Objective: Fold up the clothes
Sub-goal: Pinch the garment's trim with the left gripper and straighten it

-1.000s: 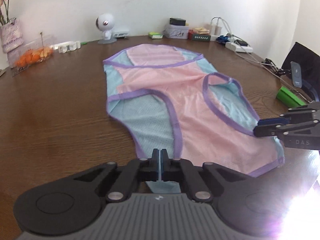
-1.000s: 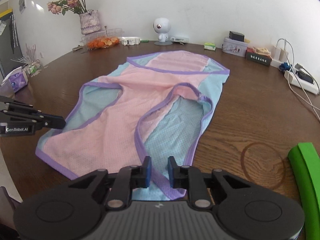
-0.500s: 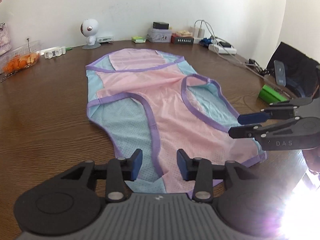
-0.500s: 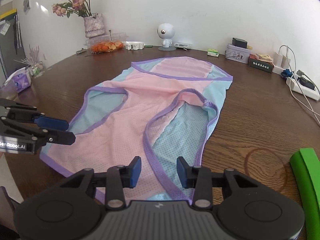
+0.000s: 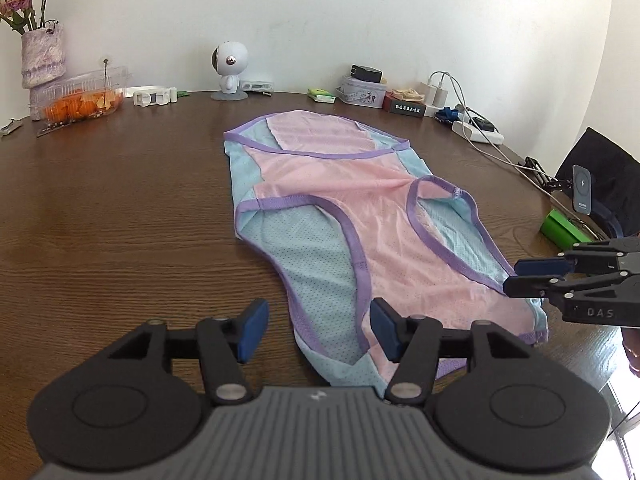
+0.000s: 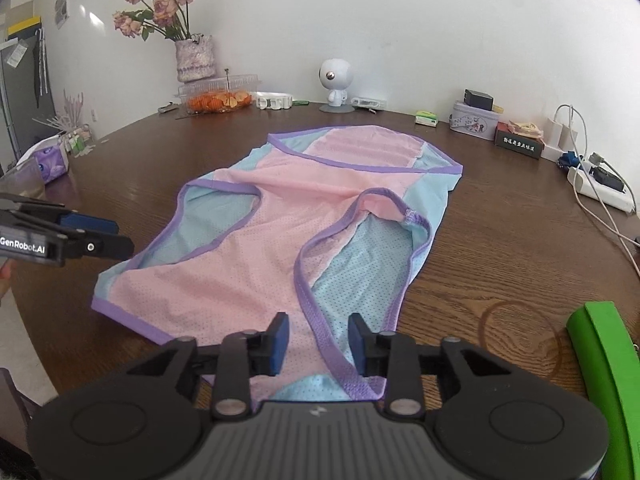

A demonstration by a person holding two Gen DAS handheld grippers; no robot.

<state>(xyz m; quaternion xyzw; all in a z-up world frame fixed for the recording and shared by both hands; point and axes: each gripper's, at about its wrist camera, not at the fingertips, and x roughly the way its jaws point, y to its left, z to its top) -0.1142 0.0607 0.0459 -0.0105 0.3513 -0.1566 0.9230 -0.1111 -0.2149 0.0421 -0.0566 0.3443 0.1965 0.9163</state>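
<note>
My left gripper point(image 5: 316, 330) hangs with its jaws spread wide, gripping nothing, just above the near end of the garment point(image 5: 360, 232). One blue pad point(image 5: 252, 330) sits over bare wood, the other over the pink mesh. My right gripper point(image 6: 316, 340) is likewise released, its jaws parted on either side of a purple-trimmed strap at the near edge of the cloth; I cannot tell whether the pads touch the fabric.

The garment is a pink and light-blue mesh vest with purple binding. It lies flat and spread out along the middle of the table point(image 5: 120, 220), its hem end toward the far edge and its shoulder straps toward me. Both armholes lie open, showing the blue back layer through them.

In the left wrist view my right gripper point(image 5: 532, 280) reaches in from the right side, its tips parted just beside the vest's near right corner. In the right wrist view my left gripper point(image 6: 108, 236) comes in from the left, tips near the vest's left edge.

Along the far edge of the table stand a small white robot figure point(image 5: 229, 70), a clear box of orange fruit point(image 5: 78, 98), a vase of roses point(image 6: 195, 60), a tin point(image 5: 362, 96) and a power strip with cables point(image 5: 476, 132). A green object point(image 6: 600, 364) lies at the right edge
</note>
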